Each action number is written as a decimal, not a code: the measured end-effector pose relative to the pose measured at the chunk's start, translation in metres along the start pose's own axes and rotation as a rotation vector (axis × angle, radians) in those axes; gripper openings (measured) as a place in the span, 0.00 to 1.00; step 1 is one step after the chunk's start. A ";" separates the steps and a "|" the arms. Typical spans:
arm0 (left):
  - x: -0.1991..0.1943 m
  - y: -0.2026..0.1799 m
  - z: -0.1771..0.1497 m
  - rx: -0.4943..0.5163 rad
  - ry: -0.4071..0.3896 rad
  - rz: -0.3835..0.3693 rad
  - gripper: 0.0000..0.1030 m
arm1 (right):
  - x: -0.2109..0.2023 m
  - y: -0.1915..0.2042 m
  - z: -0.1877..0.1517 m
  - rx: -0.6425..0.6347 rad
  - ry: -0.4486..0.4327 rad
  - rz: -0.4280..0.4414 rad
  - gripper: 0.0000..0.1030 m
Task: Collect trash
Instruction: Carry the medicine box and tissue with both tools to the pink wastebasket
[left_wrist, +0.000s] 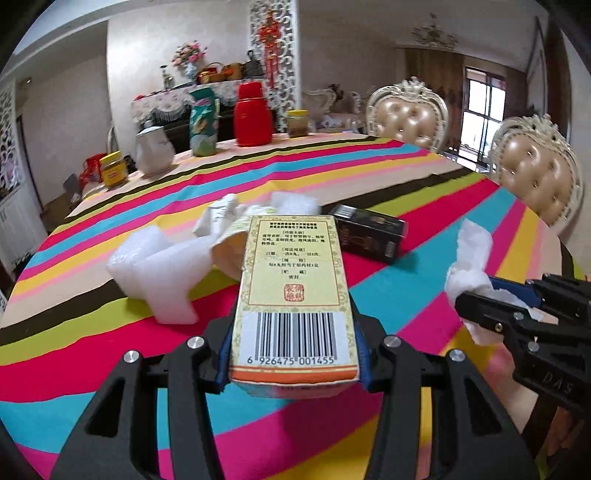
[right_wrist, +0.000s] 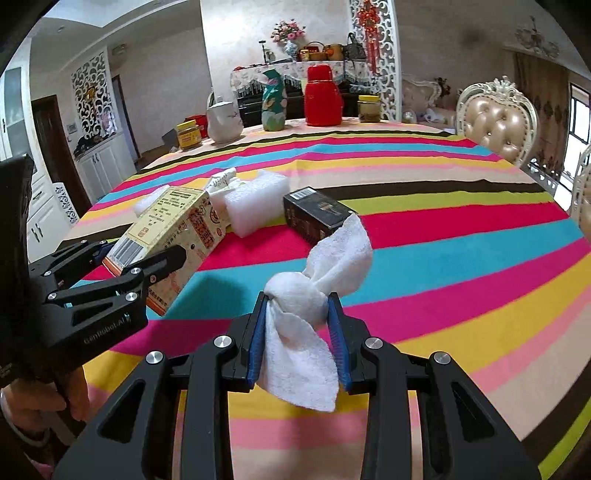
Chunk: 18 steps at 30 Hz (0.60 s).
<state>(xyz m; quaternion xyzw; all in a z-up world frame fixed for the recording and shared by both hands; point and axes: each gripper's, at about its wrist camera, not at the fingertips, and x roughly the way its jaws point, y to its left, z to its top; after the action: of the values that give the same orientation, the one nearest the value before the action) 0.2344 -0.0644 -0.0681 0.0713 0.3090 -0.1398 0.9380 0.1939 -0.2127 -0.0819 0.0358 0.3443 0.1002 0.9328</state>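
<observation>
Clamping a yellow box (left_wrist: 293, 295), the left gripper (left_wrist: 291, 354) hangs over a striped tablecloth (left_wrist: 424, 177); foam (left_wrist: 162, 273), crumpled paper (left_wrist: 221, 218) and a black box (left_wrist: 369, 232) lie beyond. Right wrist view: right gripper (right_wrist: 297, 328) pinches a white tissue (right_wrist: 314, 295) above the cloth. Red flask (right_wrist: 323, 96), jars and vase stand at the far edge; a padded chair (right_wrist: 495, 118) sits right.

Bright daylight, fisheye-warped edges, slight motion blur
</observation>
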 end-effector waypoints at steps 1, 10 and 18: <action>-0.001 -0.003 -0.001 0.005 0.000 -0.010 0.47 | -0.003 -0.002 -0.002 0.001 0.000 -0.003 0.31; -0.011 -0.025 -0.011 0.058 -0.014 -0.036 0.47 | -0.027 -0.013 -0.013 0.013 -0.015 -0.025 0.31; -0.032 -0.038 -0.012 0.074 -0.083 -0.045 0.47 | -0.067 -0.034 -0.030 0.041 -0.072 -0.052 0.31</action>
<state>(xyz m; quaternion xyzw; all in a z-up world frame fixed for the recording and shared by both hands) 0.1917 -0.0907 -0.0608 0.0931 0.2661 -0.1749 0.9434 0.1299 -0.2602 -0.0665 0.0498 0.3133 0.0676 0.9460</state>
